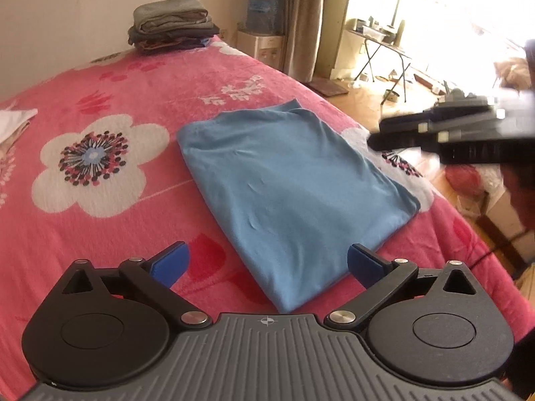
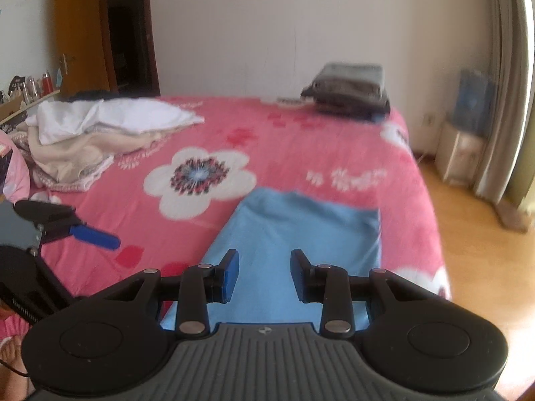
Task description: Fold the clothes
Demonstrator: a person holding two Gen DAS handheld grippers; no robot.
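Note:
A light blue garment (image 1: 284,183) lies folded into a flat rectangle on the pink flowered bedspread (image 1: 100,83). My left gripper (image 1: 267,264) stands wide open at the garment's near corner, its blue pads on either side of the cloth and not pressing on it. In the right wrist view the same blue garment (image 2: 301,230) lies just ahead of my right gripper (image 2: 265,274), whose jaws are partly open with nothing between them. The right gripper (image 1: 376,137) also shows blurred at the garment's far right side. One blue finger (image 2: 97,237) of the left gripper shows at the left.
A stack of folded dark and grey clothes (image 1: 174,23) sits at the bed's far corner. Unfolded white and cream clothes (image 2: 100,133) are heaped on the left of the bed. The bed's right edge drops to a wooden floor (image 2: 485,250) with a water dispenser (image 1: 264,10) and a folding table (image 1: 378,40).

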